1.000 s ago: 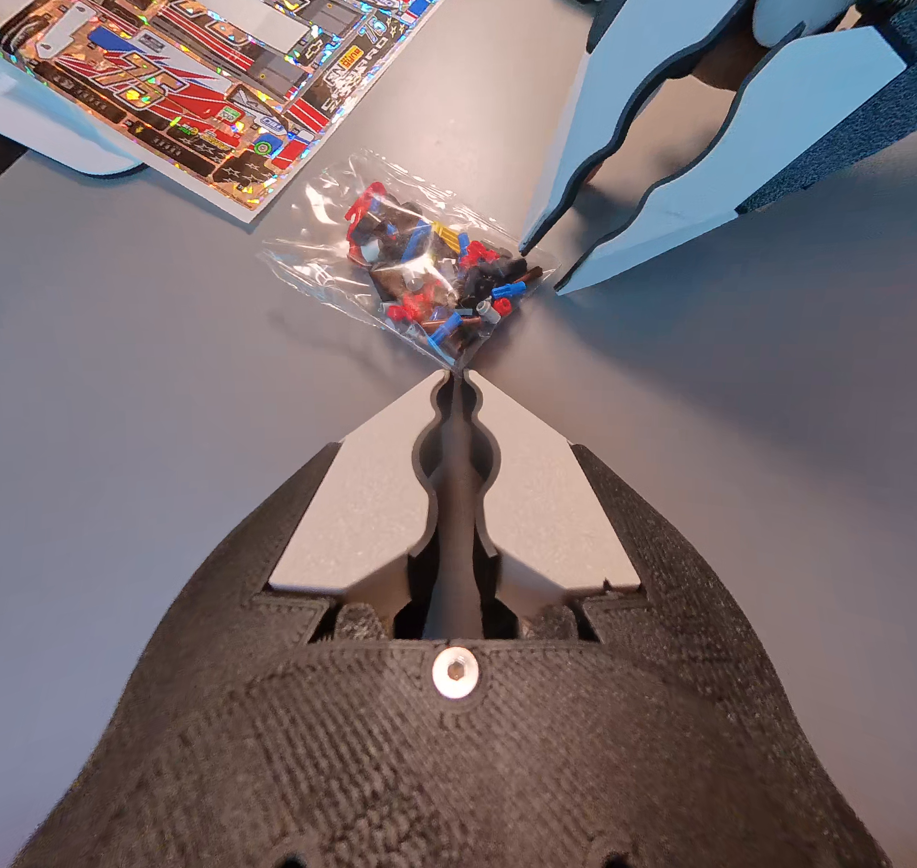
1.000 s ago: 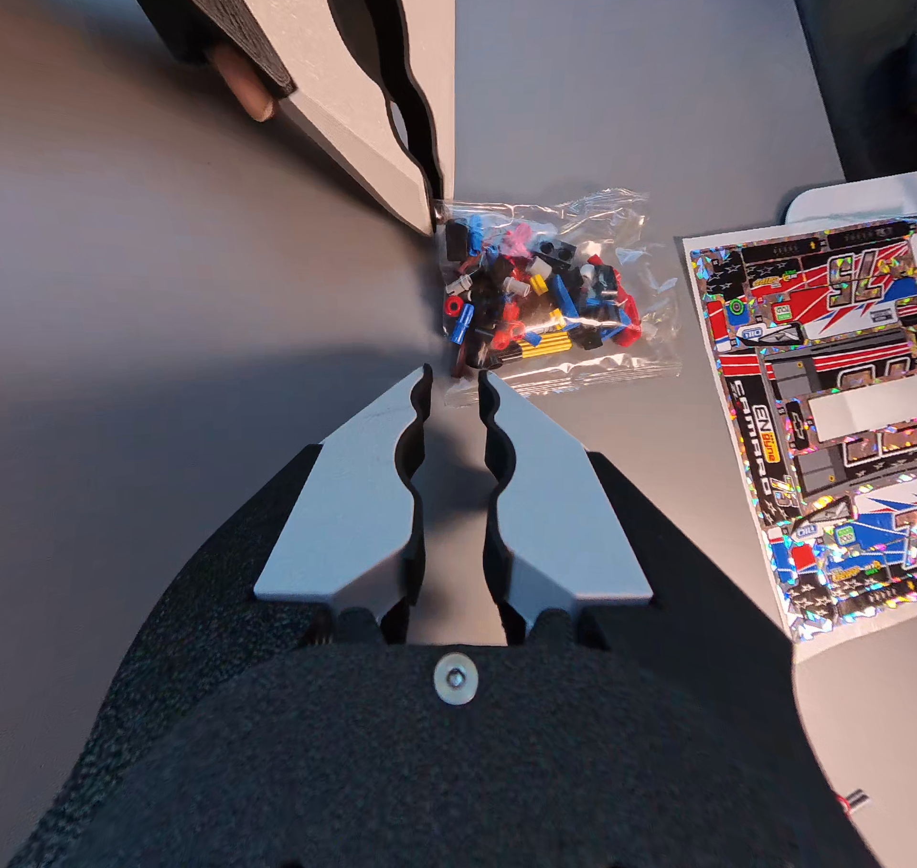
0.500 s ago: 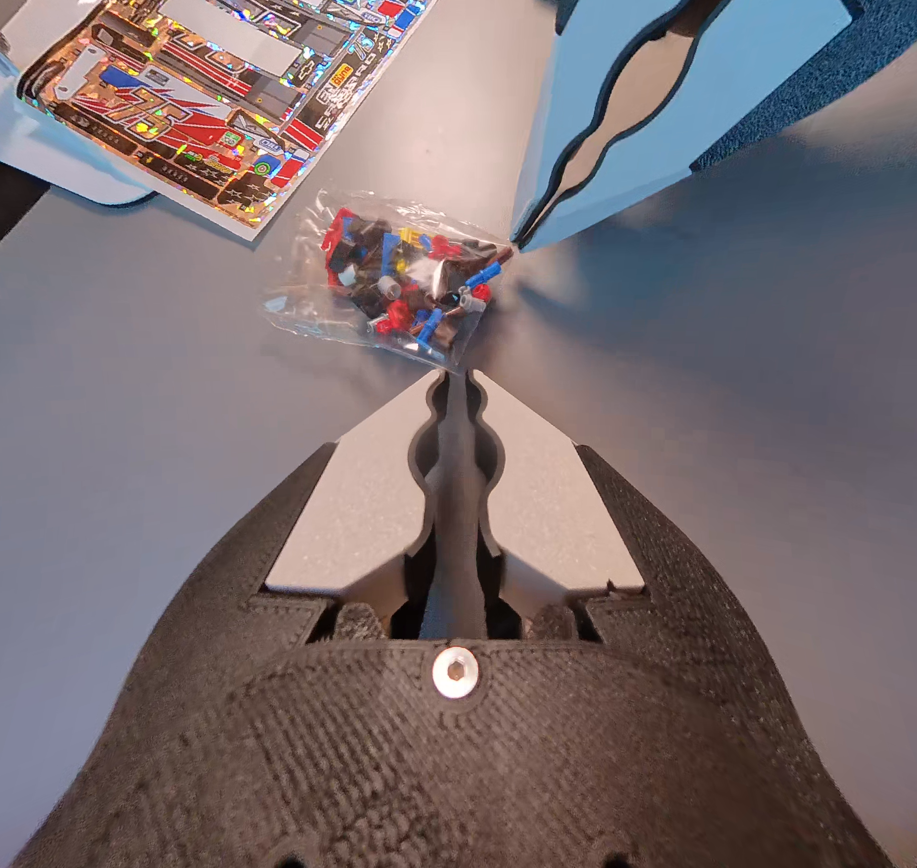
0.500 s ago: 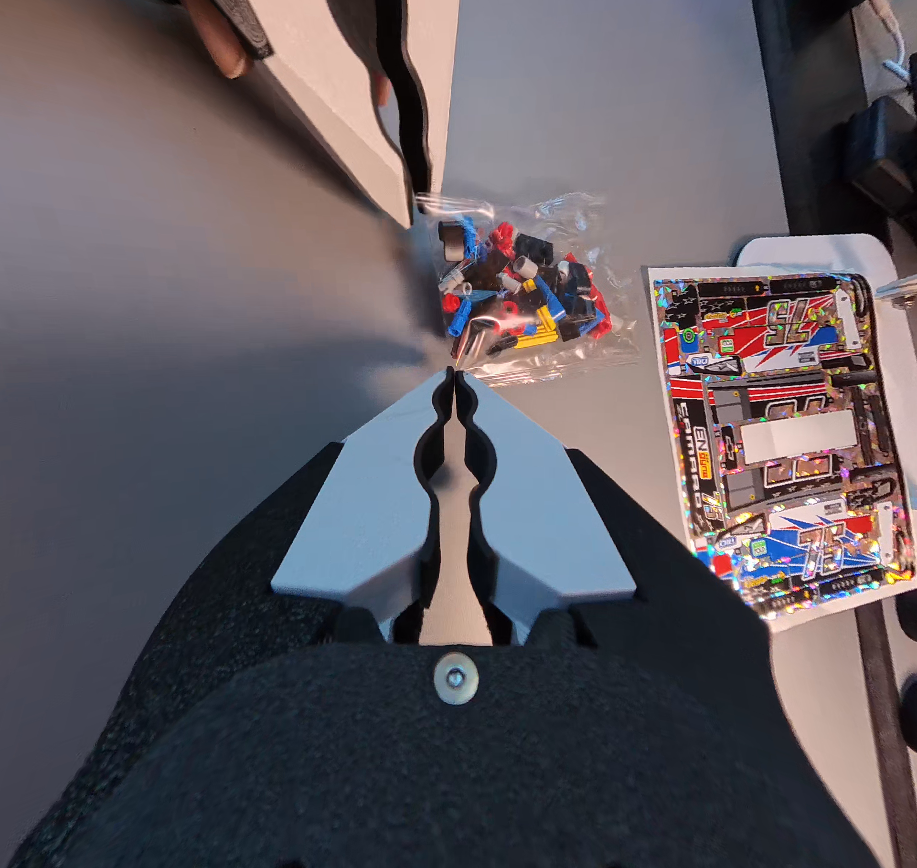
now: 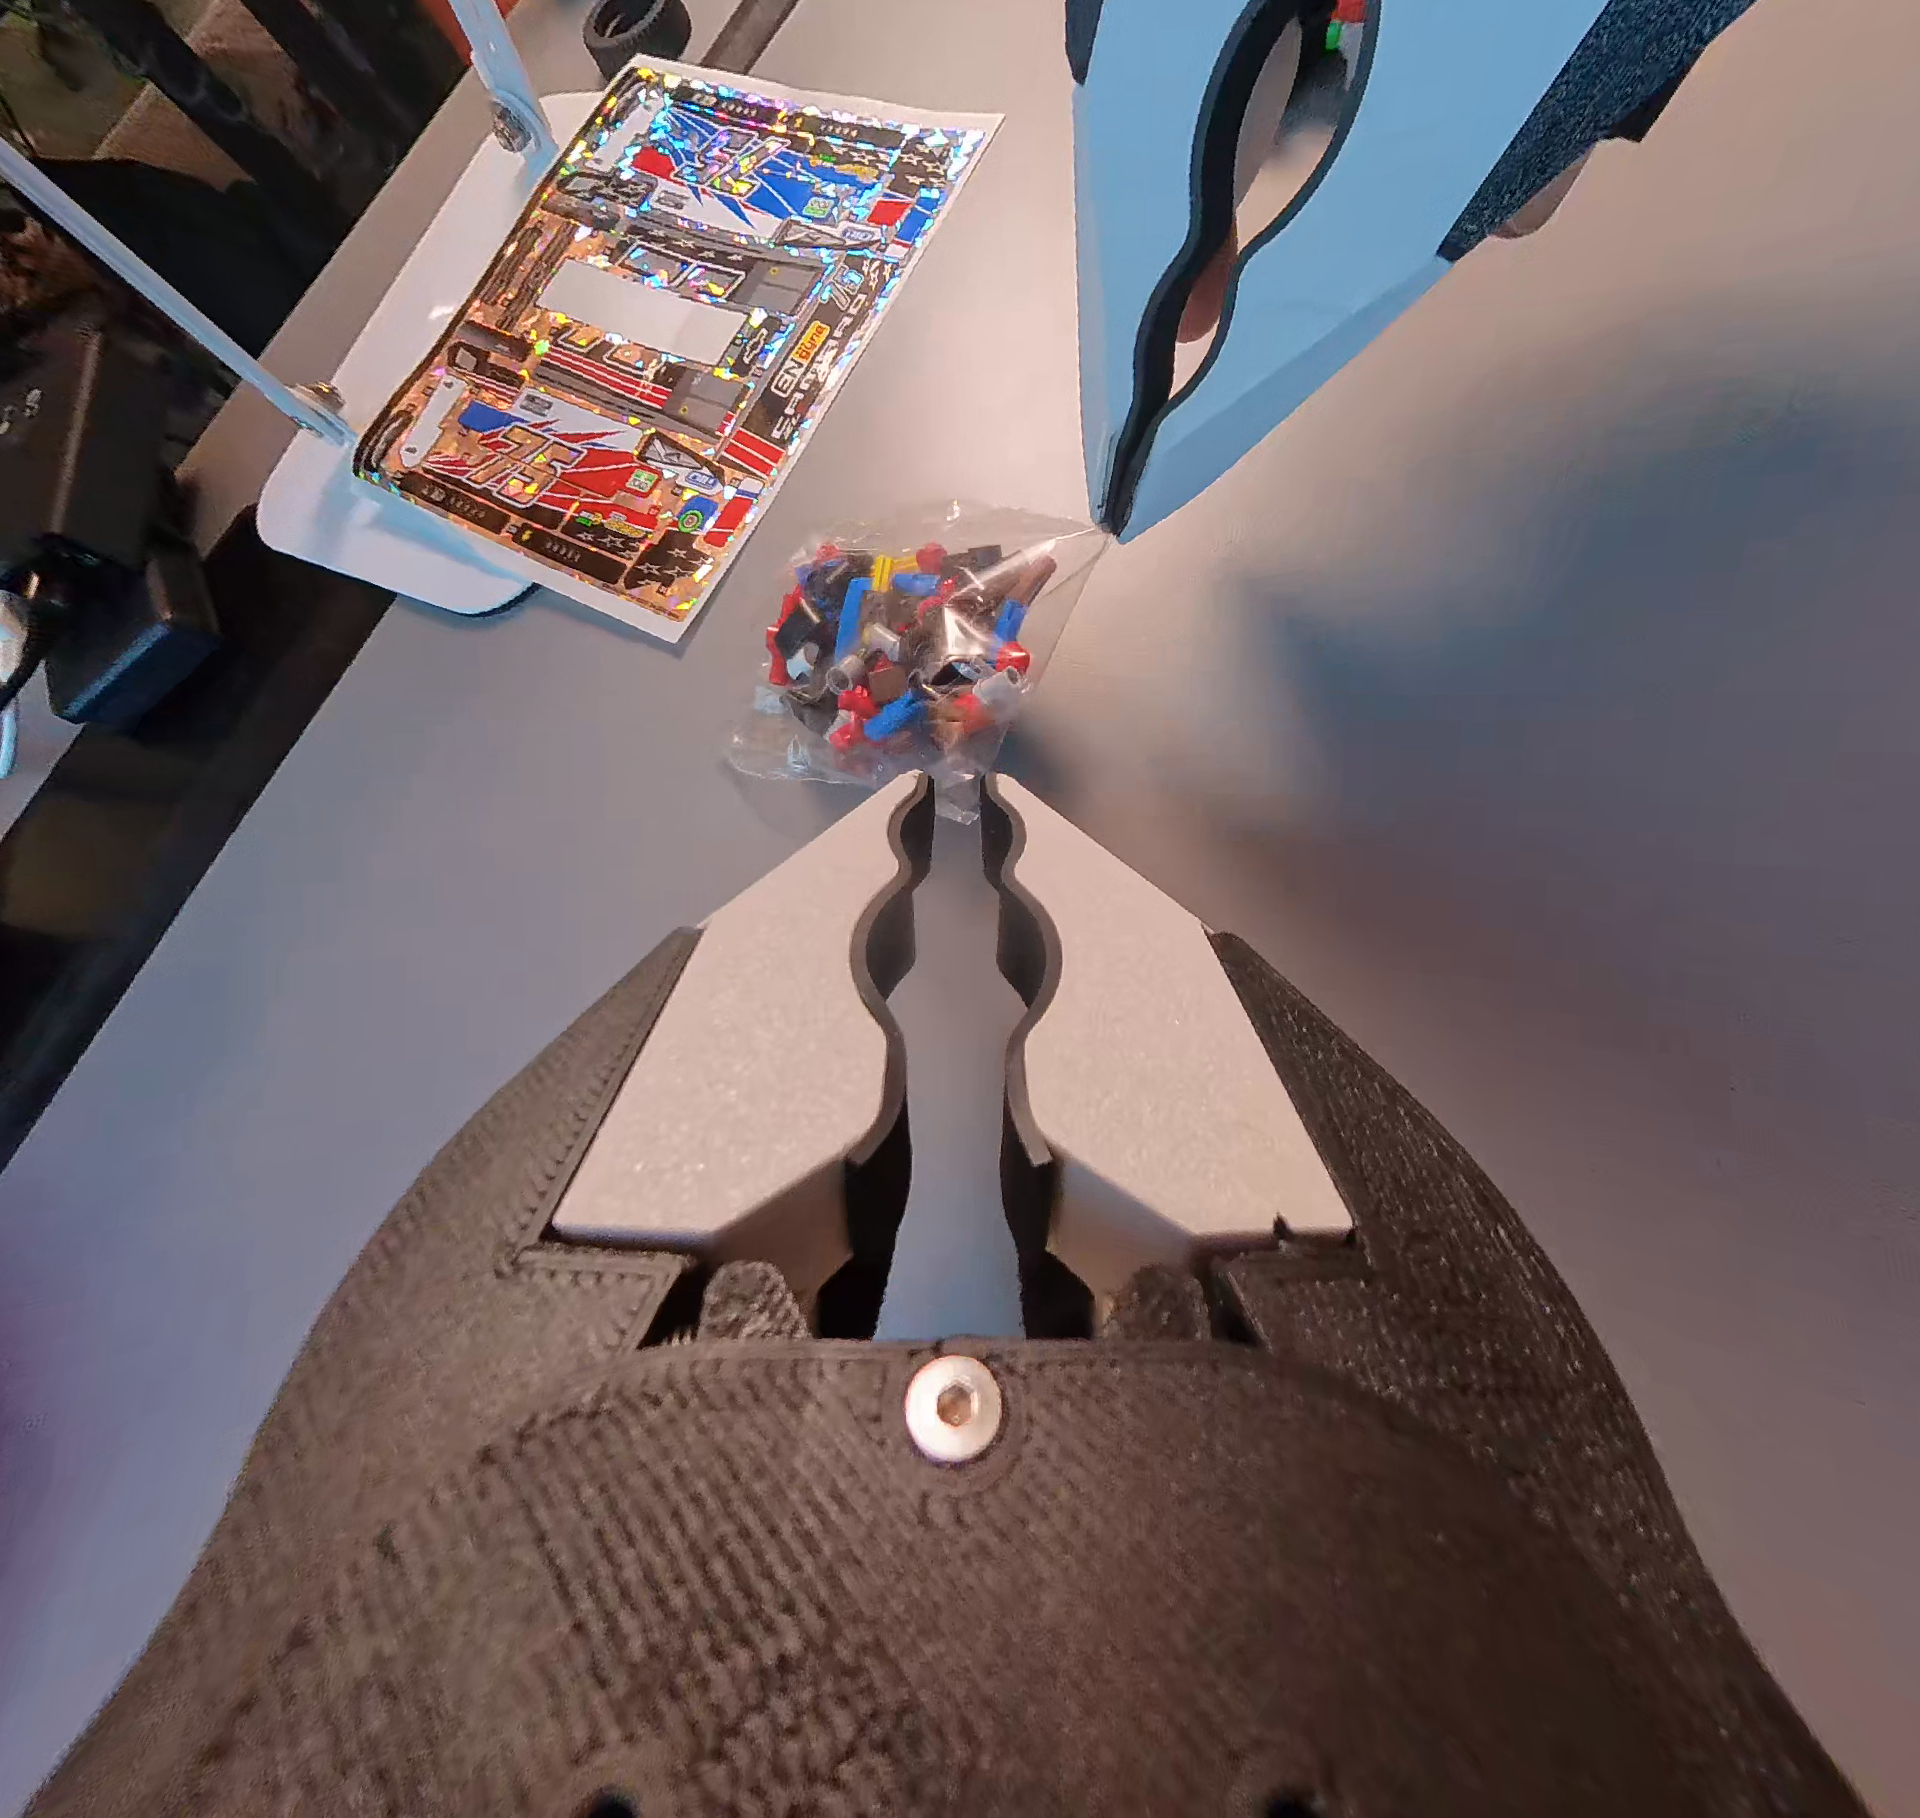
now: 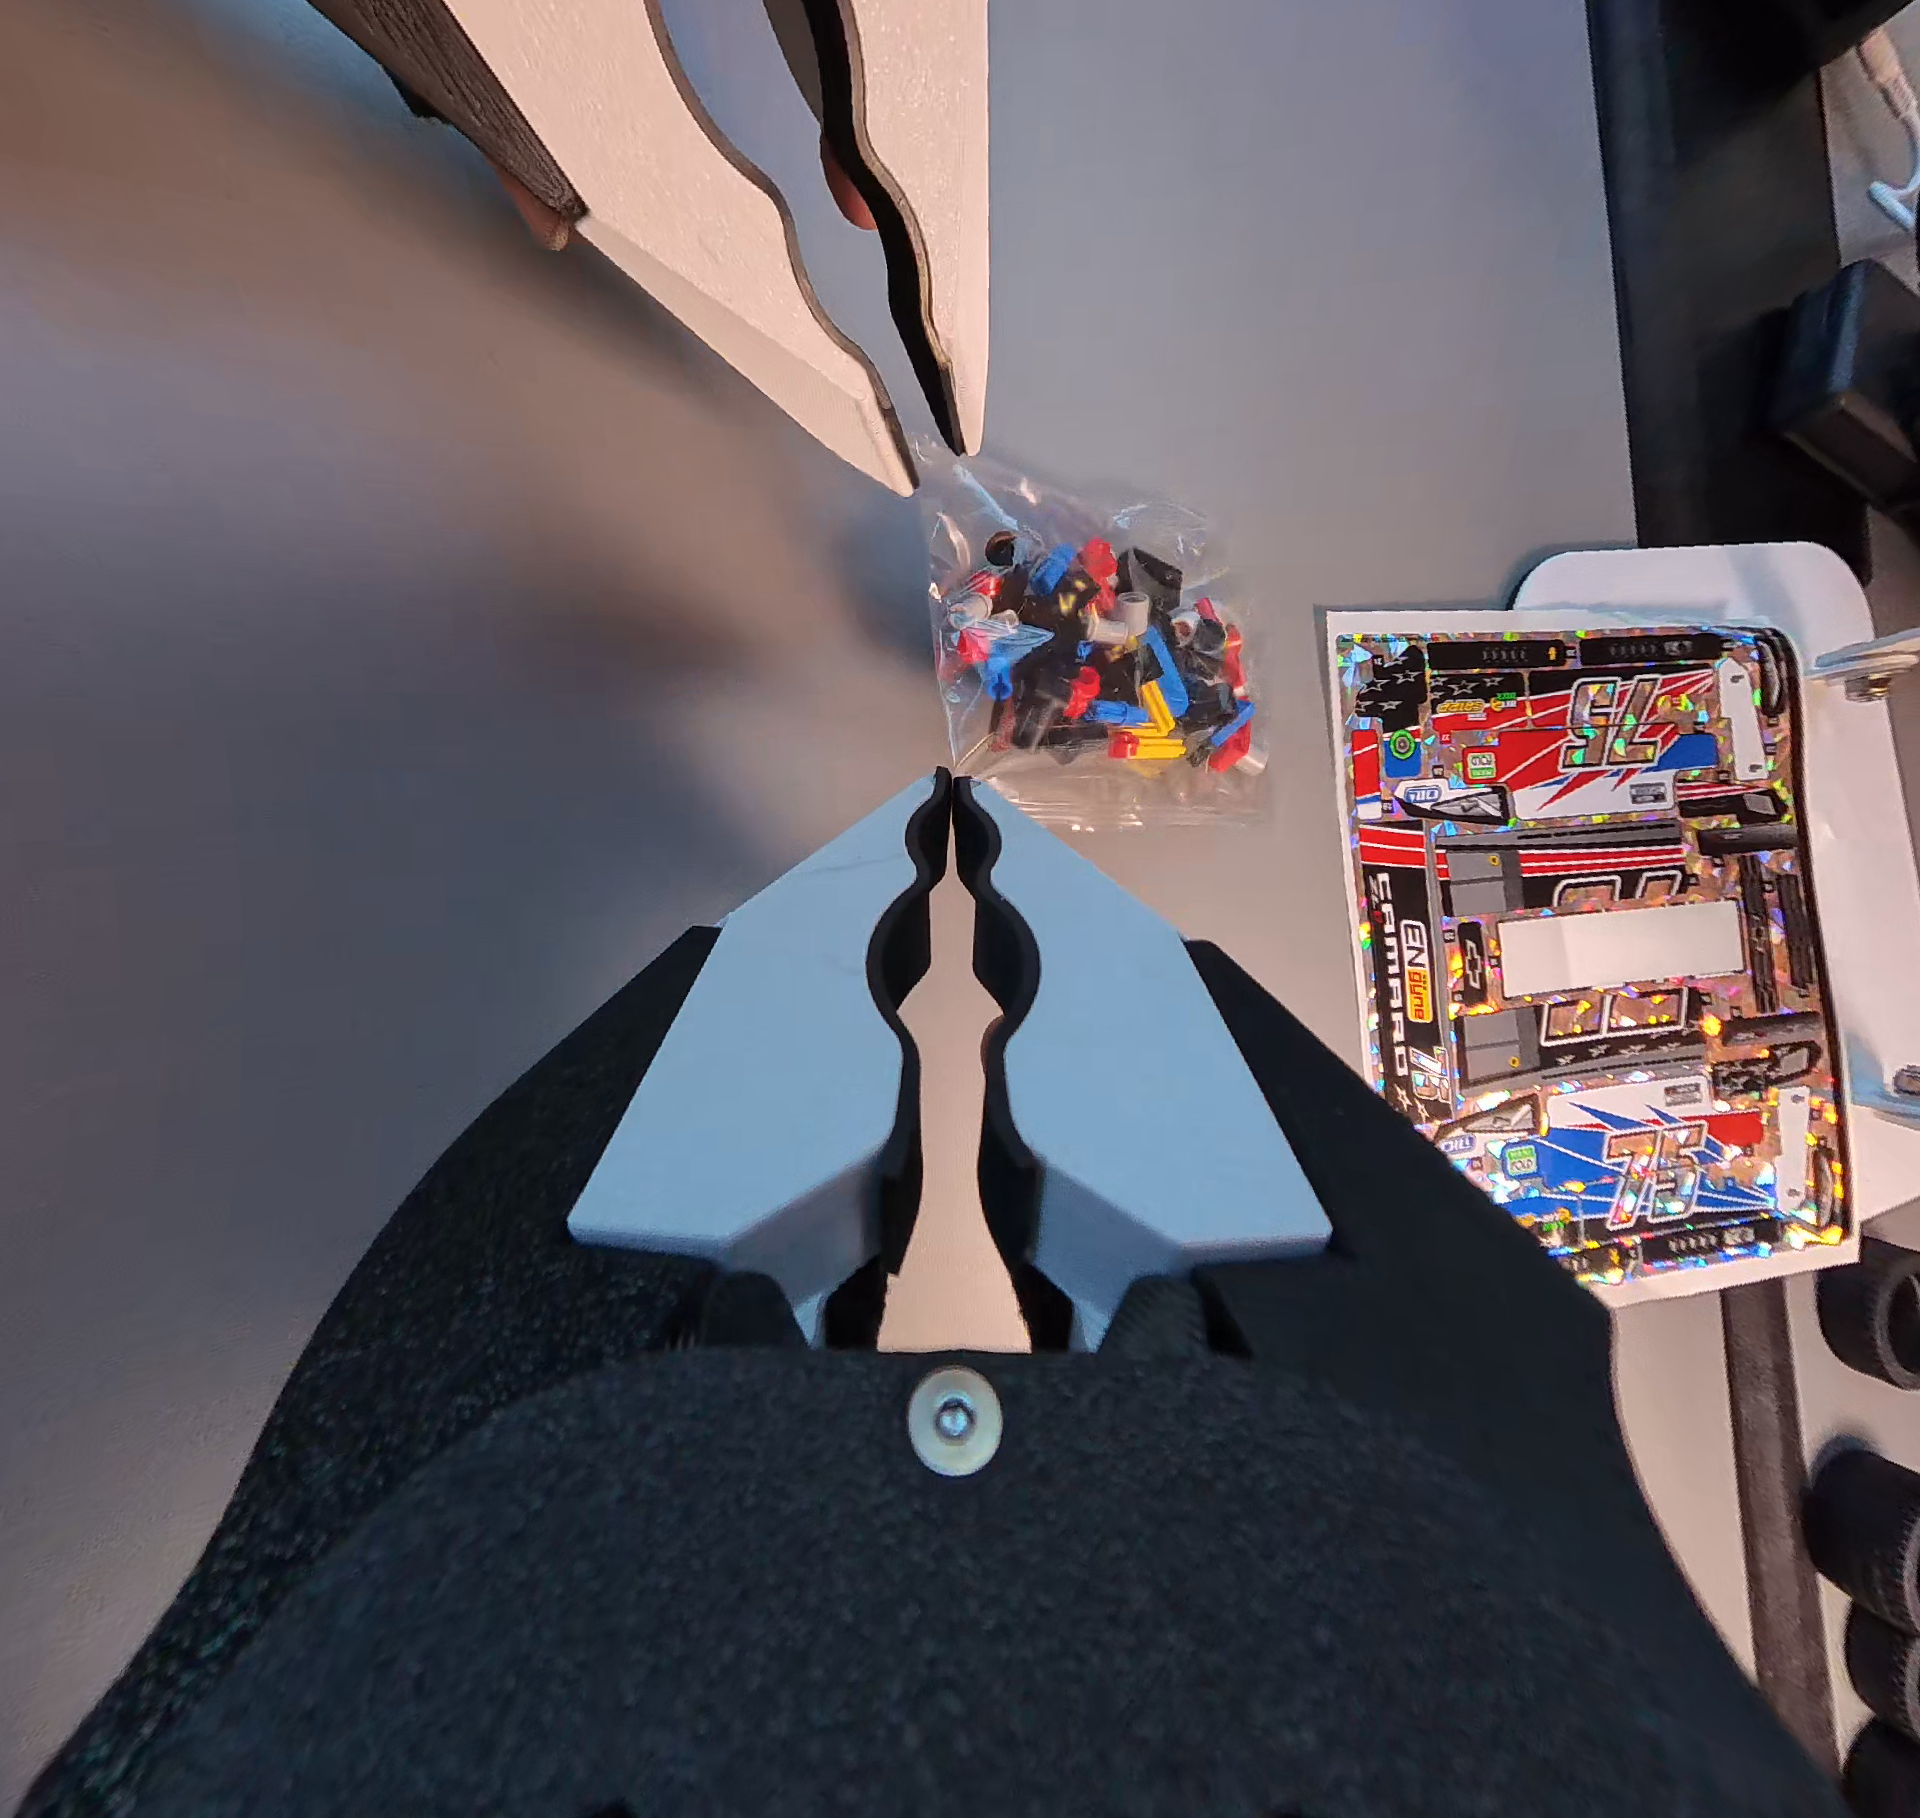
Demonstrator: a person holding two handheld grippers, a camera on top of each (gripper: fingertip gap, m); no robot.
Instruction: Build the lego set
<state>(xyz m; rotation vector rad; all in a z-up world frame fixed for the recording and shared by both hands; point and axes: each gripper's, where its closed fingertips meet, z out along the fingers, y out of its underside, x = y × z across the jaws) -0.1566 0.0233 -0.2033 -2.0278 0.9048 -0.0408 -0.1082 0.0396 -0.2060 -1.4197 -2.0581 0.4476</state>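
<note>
Bag: clear bag [image 5: 899, 662] of small red, blue, black and yellow parts, centre of the left view, sealed as far as I can see and stretched between the two grippers.
Left gripper: left gripper [image 5: 953, 794] has its tips a little apart with a corner of the bag's film between them; whether they actually pinch it, I cannot tell.
Right gripper: right gripper [image 6: 953, 784] has its tips pressed together right at the bag's near corner, apparently clamped on the film.
Sticker sheet: shiny sticker sheet [image 6: 1590, 937] lies flat at the right of the right view, near the bag but apart from it, untouched.
Stand: white stand base [image 5: 312, 511] under the sheet's far edge, left of the left view.
Wheel: one black tyre [image 5: 636, 21] near the table edge, upper left.
Table: grey table [image 5: 1507, 833] otherwise bare around the bag.
Progress: very early. No parts are out, nothing is joined here.
Left to do: tear the bag open, spill the parts, then the whole build and the stickers.
</note>
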